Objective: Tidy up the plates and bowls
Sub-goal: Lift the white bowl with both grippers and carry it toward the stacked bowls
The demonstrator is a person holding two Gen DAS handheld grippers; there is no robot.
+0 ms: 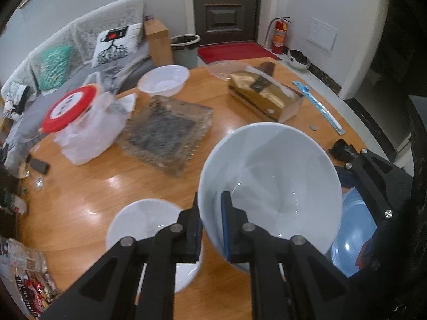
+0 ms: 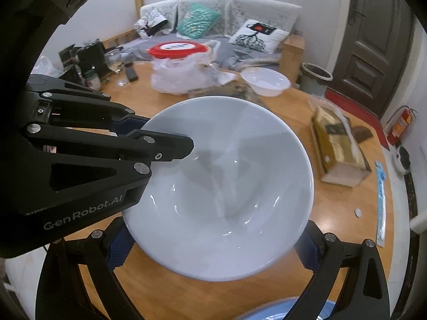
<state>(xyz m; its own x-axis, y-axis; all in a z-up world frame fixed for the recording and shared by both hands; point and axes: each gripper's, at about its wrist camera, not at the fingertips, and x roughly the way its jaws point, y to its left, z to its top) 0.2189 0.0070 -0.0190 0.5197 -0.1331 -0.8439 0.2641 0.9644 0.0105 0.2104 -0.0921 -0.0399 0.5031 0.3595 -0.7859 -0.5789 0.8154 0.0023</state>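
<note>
My left gripper (image 1: 212, 224) is shut on the rim of a large white bowl (image 1: 272, 186), held tilted above the round wooden table (image 1: 88, 186). A smaller white bowl (image 1: 144, 221) sits on the table just left of it, partly hidden by my fingers. A blue plate (image 1: 352, 240) lies to the right under the right gripper's arm. In the right wrist view the same white bowl (image 2: 221, 186) fills the middle, with the left gripper (image 2: 170, 144) clamped on its left rim. My right gripper (image 2: 216, 248) is open, its fingers wide apart beneath the bowl. The blue plate (image 2: 277, 312) shows at the bottom edge.
On the table stand a red-lidded container in a plastic bag (image 1: 80, 117), a clear plastic bowl (image 1: 164, 80), a square glass tray (image 1: 168, 130), a gold tissue box (image 1: 264, 93), a clear plate (image 1: 224, 68), a coin (image 1: 312, 127) and a blue packet (image 1: 320, 106). Sofa behind.
</note>
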